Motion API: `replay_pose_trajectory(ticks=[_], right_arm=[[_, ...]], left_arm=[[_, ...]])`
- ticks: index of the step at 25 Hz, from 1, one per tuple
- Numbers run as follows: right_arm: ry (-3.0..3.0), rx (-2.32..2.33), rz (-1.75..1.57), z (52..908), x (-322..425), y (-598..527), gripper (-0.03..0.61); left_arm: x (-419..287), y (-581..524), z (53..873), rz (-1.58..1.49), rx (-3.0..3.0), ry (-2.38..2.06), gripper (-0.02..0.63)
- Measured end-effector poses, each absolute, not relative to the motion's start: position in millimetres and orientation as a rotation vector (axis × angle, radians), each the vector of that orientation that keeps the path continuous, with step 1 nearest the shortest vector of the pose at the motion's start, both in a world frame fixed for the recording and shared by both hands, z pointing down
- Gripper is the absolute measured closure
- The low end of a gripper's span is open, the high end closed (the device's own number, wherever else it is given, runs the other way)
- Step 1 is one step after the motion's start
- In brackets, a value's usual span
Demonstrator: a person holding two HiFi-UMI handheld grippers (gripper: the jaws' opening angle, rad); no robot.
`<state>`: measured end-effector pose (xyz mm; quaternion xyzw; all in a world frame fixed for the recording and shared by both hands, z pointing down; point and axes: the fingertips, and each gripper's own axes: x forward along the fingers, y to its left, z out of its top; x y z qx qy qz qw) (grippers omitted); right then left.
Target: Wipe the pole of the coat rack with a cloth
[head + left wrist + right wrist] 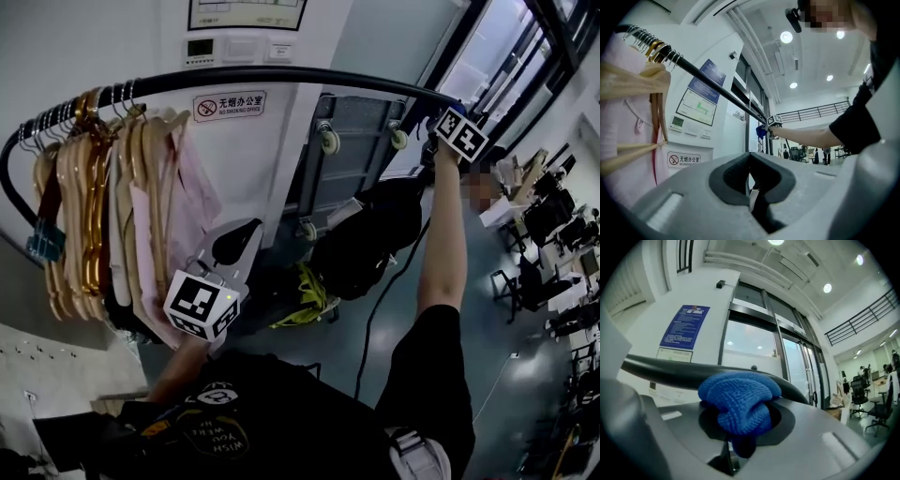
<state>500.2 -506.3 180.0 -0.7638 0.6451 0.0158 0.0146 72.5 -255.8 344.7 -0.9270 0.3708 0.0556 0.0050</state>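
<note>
The coat rack's black pole (281,77) arcs across the top of the head view and runs back to the glass doors in the left gripper view (717,84). My right gripper (441,127) is raised to the pole's right end, shut on a bunched blue cloth (738,401). In the right gripper view the cloth lies against the pole (670,373). From the left gripper view that cloth (761,131) shows as a small blue patch on the pole. My left gripper (230,248) hangs low, below the hangers and apart from the pole. Its jaws (751,161) are shut, nothing between them.
Wooden and gold hangers (84,216) and a pink garment (187,197) crowd the pole's left end. A folded platform cart (352,159) leans on the wall under the pole, with a black bag (366,244) and a yellow-green item (305,295) below. Office chairs (553,216) stand far right.
</note>
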Motion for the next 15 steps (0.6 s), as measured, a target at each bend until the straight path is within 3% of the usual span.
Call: replay_pose_trajectory(ticks=[4,15], right_arm=[[2.182,-2.247,0.163,177,421,-494,0.497],[2.675,-1.433,0.257,177,57,-411,0.494]], left_arm=[[69,-256,350,0.163,-2.900,1.193,0.611],[57,-236,350,0.176,-2.879,1.230,0.611]])
